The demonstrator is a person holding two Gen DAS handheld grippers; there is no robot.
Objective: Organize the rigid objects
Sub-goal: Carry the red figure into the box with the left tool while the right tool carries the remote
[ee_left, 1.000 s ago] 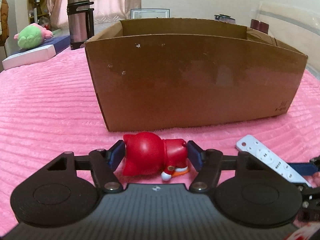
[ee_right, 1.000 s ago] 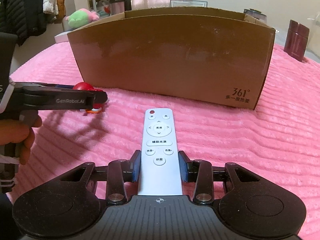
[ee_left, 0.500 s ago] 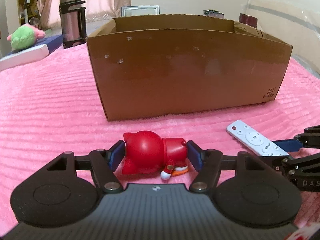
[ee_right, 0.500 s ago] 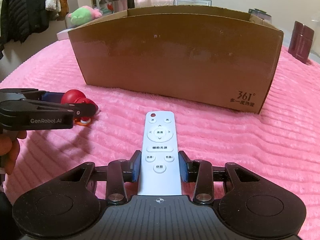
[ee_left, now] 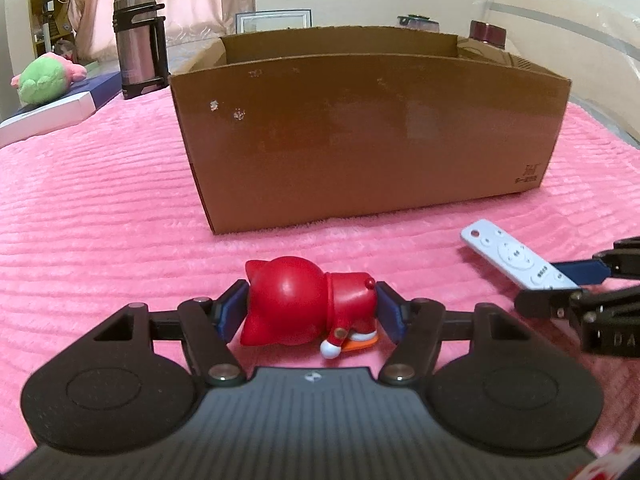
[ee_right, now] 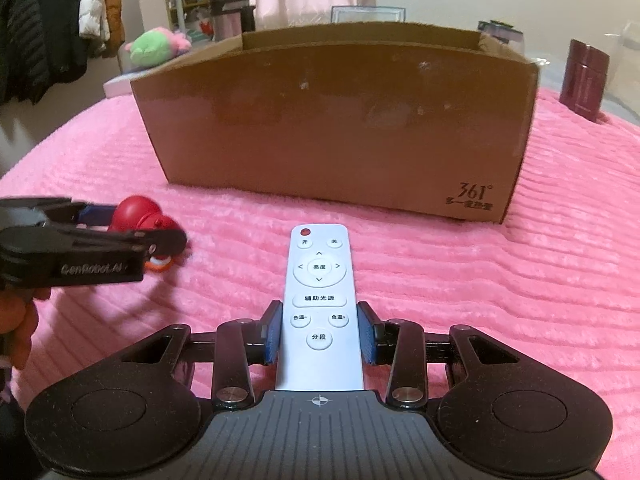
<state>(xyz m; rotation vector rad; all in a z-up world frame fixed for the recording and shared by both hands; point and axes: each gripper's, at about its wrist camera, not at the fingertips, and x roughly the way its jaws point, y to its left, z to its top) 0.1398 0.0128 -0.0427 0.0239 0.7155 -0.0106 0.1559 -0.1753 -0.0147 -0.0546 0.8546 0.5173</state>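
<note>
while the left gripper point(ee_left: 312, 307) clamps the red figurine point(ee_left: 304, 307), the right gripper point(ee_right: 319, 330) clamps the white remote point(ee_right: 319, 300).

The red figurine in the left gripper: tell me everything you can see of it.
The red figurine is a glossy, hard-looking plastic toy with a round head, two small pointed ears, a red body, a white foot and an orange base part. It lies sideways, head toward the picture's left, clamped between the blue pads of the left gripper, one at its head, one at its other end. It sits low over the pink blanket, in front of the cardboard box.
</note>
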